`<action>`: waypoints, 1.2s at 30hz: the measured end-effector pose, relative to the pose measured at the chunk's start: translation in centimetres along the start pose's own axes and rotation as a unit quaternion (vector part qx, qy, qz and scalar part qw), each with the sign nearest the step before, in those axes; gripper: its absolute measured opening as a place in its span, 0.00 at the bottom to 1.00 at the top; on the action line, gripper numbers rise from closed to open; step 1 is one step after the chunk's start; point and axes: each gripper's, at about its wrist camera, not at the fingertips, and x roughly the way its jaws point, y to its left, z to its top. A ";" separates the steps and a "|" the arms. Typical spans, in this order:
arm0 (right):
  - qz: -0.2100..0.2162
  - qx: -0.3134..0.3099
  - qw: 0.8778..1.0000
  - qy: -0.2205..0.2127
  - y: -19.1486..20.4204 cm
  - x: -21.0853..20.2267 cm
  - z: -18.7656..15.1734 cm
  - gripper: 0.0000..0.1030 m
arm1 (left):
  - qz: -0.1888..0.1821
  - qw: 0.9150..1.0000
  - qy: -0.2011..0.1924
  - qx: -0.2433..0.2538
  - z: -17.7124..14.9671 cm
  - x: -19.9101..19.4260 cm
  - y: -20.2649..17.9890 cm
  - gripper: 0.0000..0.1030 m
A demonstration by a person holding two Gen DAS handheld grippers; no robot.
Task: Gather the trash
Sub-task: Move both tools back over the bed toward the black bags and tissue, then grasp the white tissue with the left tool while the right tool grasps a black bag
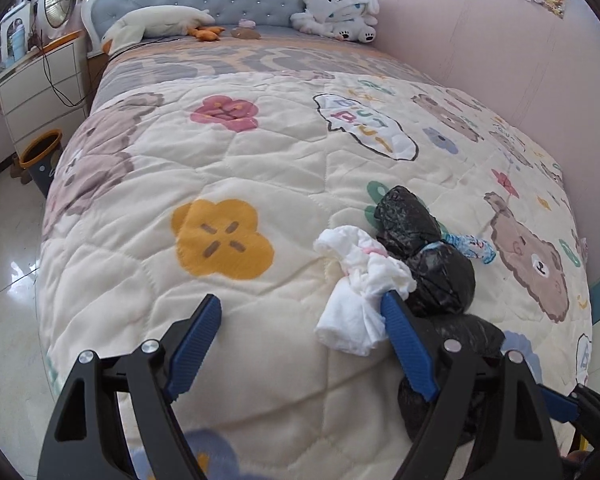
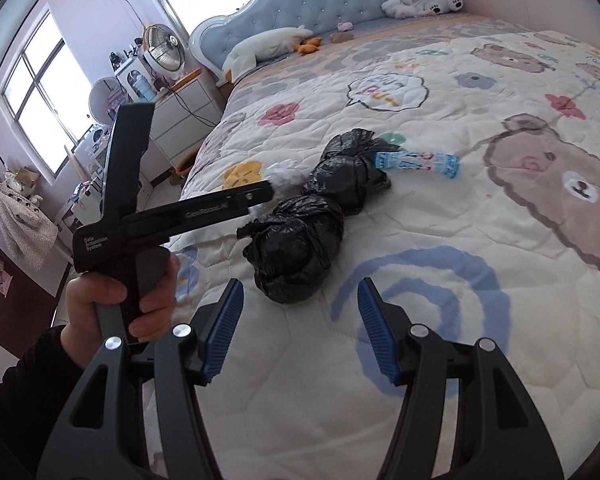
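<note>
Lying mid-quilt [image 1: 260,152] on the bed: white tissue wad [image 1: 360,292], knotted black bags [image 1: 424,252] at its 3 o'clock, blue-printed wrapper [image 2: 416,160] beyond. Both released: left tool [image 1: 302,340], marked "Data Acquisition System"; right tool [image 2: 300,328].

The bed [image 1: 260,208] carries a cream quilt [image 1: 236,152] printed with bears and flowers. At 4 o'clock in the left wrist view lie knotted black trash bags [image 1: 424,256], a crumpled white tissue [image 1: 360,284] touching them, and a blue-printed wrapper [image 1: 474,247]. Plush toys [image 1: 340,10] rest at 12 o'clock.
</note>
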 end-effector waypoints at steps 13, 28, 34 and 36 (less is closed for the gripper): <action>-0.004 -0.009 1.000 0.006 0.8 5.1 2.3 0.54 | -0.041 0.999 -0.011 -0.030 2.1 2.5 1.2 0.67; -0.008 -0.004 1.000 0.013 0.1 6.0 2.2 0.26 | -0.127 0.992 -0.004 0.018 2.0 3.4 -1.5 0.17; -0.007 0.008 1.000 0.009 -0.3 4.4 1.7 0.25 | -0.127 0.992 -0.009 0.007 1.8 3.0 -1.3 0.14; -0.008 0.012 1.000 0.006 -0.4 3.5 1.5 0.25 | -0.122 0.992 -0.013 0.001 1.8 2.7 -1.2 0.13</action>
